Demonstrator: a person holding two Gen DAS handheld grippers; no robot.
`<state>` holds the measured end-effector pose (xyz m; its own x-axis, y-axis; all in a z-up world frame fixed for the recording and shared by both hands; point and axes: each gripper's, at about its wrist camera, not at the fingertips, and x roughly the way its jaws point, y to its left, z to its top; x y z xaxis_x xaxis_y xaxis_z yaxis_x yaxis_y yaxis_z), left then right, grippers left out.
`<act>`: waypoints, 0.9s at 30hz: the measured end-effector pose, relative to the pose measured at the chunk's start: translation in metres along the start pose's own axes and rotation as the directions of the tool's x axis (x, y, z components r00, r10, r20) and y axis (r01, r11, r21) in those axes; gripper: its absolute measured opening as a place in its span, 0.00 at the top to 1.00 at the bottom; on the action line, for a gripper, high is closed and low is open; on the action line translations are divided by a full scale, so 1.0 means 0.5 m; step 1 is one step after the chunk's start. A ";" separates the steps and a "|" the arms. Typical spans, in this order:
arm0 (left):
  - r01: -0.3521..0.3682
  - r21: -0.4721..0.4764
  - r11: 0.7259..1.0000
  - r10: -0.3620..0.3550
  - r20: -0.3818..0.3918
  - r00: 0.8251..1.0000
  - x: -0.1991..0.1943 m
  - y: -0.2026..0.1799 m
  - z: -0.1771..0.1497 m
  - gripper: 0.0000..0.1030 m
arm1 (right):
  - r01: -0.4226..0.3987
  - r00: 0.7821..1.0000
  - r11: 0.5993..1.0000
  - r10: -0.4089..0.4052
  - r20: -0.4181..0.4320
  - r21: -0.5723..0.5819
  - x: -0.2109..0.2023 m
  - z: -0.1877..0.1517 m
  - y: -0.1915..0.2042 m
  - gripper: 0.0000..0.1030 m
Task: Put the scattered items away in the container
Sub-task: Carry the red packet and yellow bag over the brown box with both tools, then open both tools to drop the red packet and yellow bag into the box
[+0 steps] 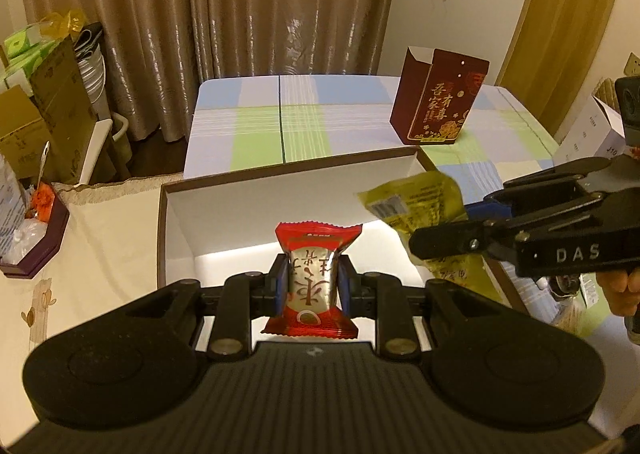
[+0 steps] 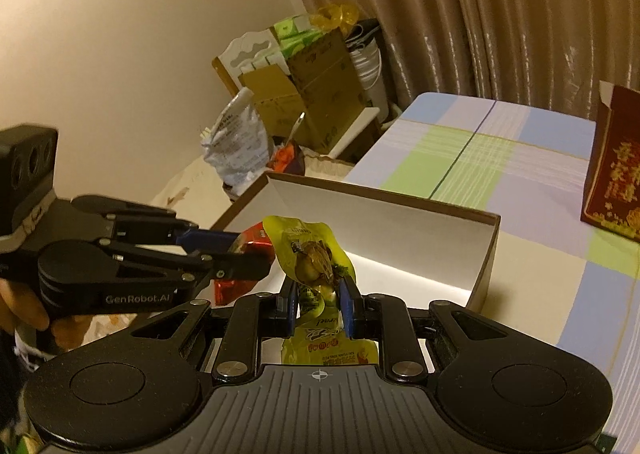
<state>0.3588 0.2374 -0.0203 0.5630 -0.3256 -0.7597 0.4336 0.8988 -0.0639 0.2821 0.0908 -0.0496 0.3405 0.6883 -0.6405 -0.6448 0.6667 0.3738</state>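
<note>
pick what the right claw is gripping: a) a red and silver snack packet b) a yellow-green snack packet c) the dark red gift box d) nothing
b: in the right wrist view the right claw is shut on the yellow-green snack packet, held over the open box.

Checked-cloth table (image 1: 304, 126), open white-lined box (image 1: 176, 222) near its front edge, dark red carton (image 1: 436, 102) standing behind

The red packet (image 2: 256, 244) is perhaps mostly hidden behind the left hand-held gripper (image 2: 236, 254).
</note>
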 end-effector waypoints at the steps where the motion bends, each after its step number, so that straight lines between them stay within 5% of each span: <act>1: 0.004 0.002 1.000 -0.004 -0.005 1.000 0.008 0.004 0.004 0.80 | 0.007 1.000 1.000 -0.007 -0.003 -0.016 0.005 0.003 -0.002 0.77; 17: 0.009 0.038 0.999 -0.005 -0.108 0.994 0.143 0.025 0.032 0.79 | 0.131 0.986 0.956 -0.153 -0.064 -0.264 0.129 -0.003 -0.011 0.77; 22: -0.021 0.041 0.999 0.026 -0.129 0.991 0.176 0.032 0.037 0.73 | 0.133 0.980 0.939 -0.173 -0.100 -0.316 0.152 -0.010 -0.012 0.76; 24: -0.031 0.039 0.999 0.036 -0.141 0.989 0.182 0.035 0.035 0.64 | 0.126 0.979 0.936 -0.170 -0.109 -0.327 0.154 -0.014 -0.013 0.76; 26: -0.028 0.038 0.999 0.033 -0.142 0.989 0.180 0.036 0.031 0.61 | 0.112 0.979 0.935 -0.161 -0.122 -0.336 0.150 -0.020 -0.018 0.52; 27: -0.026 0.036 0.999 0.031 -0.142 0.989 0.178 0.036 0.030 0.61 | 0.123 0.980 0.934 -0.167 -0.106 -0.334 0.147 -0.024 -0.019 0.11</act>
<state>0.4274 0.2203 -0.0795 0.4703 -0.2521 -0.8457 0.4438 0.8959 -0.0202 0.3052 0.1319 -0.1083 0.3689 0.5330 -0.7614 -0.7892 0.6124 0.0463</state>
